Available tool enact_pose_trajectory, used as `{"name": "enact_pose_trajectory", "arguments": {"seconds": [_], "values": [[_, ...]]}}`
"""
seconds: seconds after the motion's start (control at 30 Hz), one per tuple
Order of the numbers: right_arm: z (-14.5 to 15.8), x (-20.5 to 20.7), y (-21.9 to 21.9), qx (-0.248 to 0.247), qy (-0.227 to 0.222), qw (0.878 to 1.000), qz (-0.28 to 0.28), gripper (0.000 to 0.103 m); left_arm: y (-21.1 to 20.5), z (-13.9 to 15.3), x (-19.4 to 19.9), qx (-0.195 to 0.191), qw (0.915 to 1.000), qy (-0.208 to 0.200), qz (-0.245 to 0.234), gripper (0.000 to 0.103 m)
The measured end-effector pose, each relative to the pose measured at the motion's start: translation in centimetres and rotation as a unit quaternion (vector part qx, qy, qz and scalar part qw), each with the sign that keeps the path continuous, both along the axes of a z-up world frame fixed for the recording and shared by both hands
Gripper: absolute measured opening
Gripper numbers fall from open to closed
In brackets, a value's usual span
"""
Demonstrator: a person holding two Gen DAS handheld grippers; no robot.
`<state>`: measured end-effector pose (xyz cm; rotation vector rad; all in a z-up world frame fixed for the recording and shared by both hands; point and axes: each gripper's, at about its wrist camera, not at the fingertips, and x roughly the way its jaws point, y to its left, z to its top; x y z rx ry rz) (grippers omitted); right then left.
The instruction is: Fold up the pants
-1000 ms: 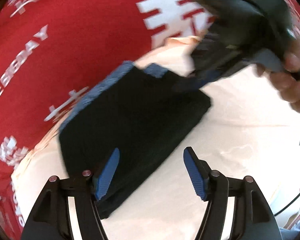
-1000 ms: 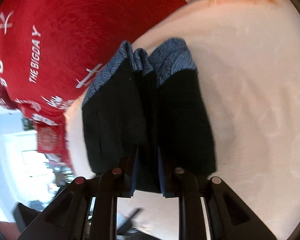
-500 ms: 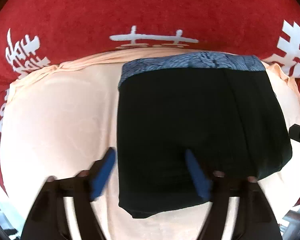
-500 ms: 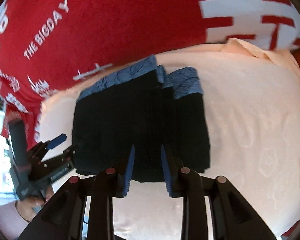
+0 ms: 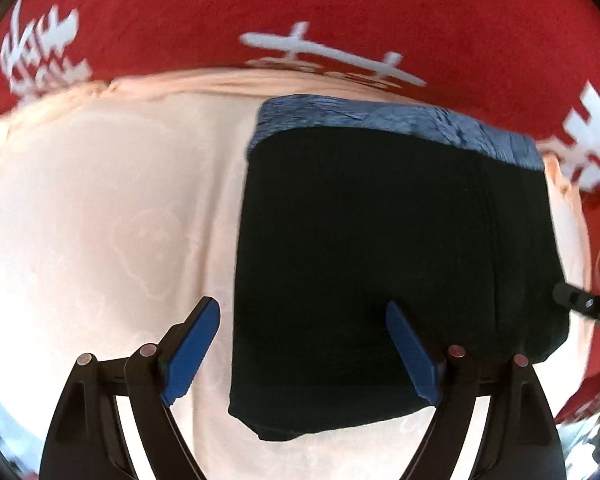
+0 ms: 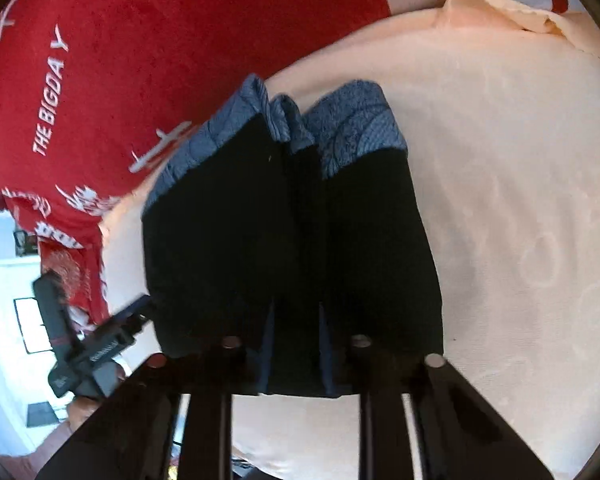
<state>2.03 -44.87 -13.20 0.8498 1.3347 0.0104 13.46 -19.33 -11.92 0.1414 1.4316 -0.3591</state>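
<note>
The pants (image 5: 380,260) are black with a blue patterned waistband (image 5: 400,124) and lie folded into a thick block on a peach cloth (image 5: 100,220). My left gripper (image 5: 304,356) is open, its right finger over the near edge of the pants and its left finger over the cloth. In the right wrist view my right gripper (image 6: 296,348) is closed on the near edge of the pants (image 6: 228,232), which bunch into two humps around it. The left gripper (image 6: 96,352) shows at the lower left of that view, beside the pants.
A red blanket with white lettering (image 5: 300,8) lies beyond the peach cloth (image 6: 520,200). The right gripper's tip (image 5: 580,304) shows at the right edge of the left wrist view. A bright room shows past the cloth's edge (image 6: 4,300).
My right gripper has moved forward and closed on the near edge of the pants, bunching them. My left gripper stays open and has settled over the pants' near left corner.
</note>
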Motion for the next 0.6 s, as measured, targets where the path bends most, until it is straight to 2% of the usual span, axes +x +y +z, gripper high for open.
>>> {"name": "enact_pose_trajectory", "arguments": {"seconds": [0.07, 0.13, 0.17, 0.2, 0.23, 0.27, 0.37, 0.4, 0.5, 0.57, 0.6], "values": [[1.4, -0.2, 0.7, -0.019, -0.005, 1.000, 0.023, 0.012, -0.9, -0.1, -0.9, 0.003, 0.9998, -0.006, -0.019, 0.086], [2.0, -0.6, 1.3, -0.053, 0.005, 0.998, 0.044, 0.011, -1.3, -0.2, -1.4, 0.016, 0.9996, -0.014, -0.021, 0.097], [1.9, -0.8, 1.6, -0.075, 0.013, 0.996, 0.052, 0.011, -1.4, -0.4, -1.5, 0.017, 0.9996, -0.014, -0.017, 0.097], [1.6, -0.9, 2.1, -0.108, 0.027, 0.992, 0.065, 0.009, -1.4, -0.4, -1.5, 0.016, 0.9997, -0.011, -0.013, 0.097], [1.0, -1.1, 2.4, -0.142, 0.048, 0.986, 0.075, 0.000, -1.2, -0.4, -1.5, 0.013, 0.9998, -0.009, -0.008, 0.097], [0.5, -1.3, 2.6, -0.151, 0.058, 0.984, 0.078, 0.000, -1.1, -0.4, -1.5, 0.012, 0.9999, -0.009, -0.007, 0.097], [1.2, -1.8, 2.6, -0.147, 0.038, 0.987, 0.059, 0.000, -1.1, -0.4, -1.3, 0.011, 0.9999, -0.006, -0.011, 0.097], [1.6, -2.0, 2.6, -0.150, 0.037, 0.987, 0.052, 0.005, -1.2, -0.4, -1.3, 0.013, 0.9998, -0.005, -0.012, 0.097], [2.7, -2.8, 2.6, -0.165, 0.046, 0.984, 0.040, 0.005, -1.4, -0.3, -1.3, 0.019, 0.9997, -0.006, -0.012, 0.097], [3.7, -3.1, 2.8, -0.168, 0.042, 0.984, 0.031, 0.015, -1.5, -0.4, -1.3, 0.022, 0.9997, -0.009, -0.011, 0.097], [4.2, -3.2, 2.9, -0.165, 0.037, 0.985, 0.027, 0.029, -1.6, -0.4, -1.2, 0.021, 0.9997, -0.009, -0.011, 0.097]]}}
